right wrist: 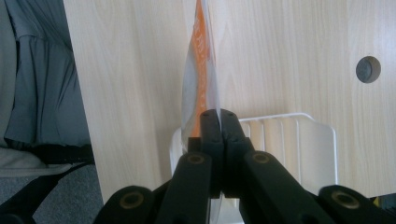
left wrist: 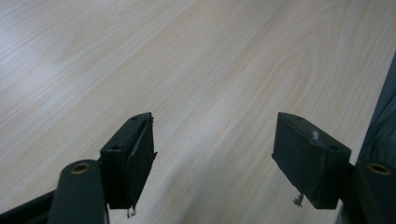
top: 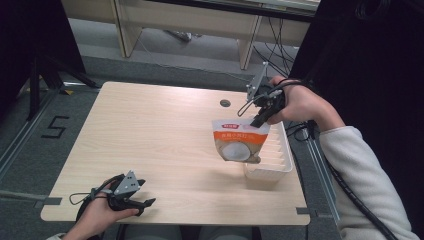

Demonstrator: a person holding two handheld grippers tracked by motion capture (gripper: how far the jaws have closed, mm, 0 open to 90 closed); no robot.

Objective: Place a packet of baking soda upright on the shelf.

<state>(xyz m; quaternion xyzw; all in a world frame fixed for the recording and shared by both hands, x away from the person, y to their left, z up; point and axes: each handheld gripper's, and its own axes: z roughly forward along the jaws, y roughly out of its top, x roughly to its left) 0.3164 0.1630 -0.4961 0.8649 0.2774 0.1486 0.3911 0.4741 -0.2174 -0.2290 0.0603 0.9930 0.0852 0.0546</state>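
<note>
The right gripper (top: 261,118) pinches the orange-and-white snack pouch's (top: 239,142) top edge above the white ribbed plastic tray (top: 280,162); next, probably lowering it in. The left gripper (top: 142,202) rests spread.

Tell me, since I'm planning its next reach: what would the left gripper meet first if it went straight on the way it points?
Probably nothing: the left gripper, jaws open, points low across bare table; its path looks free.
</note>
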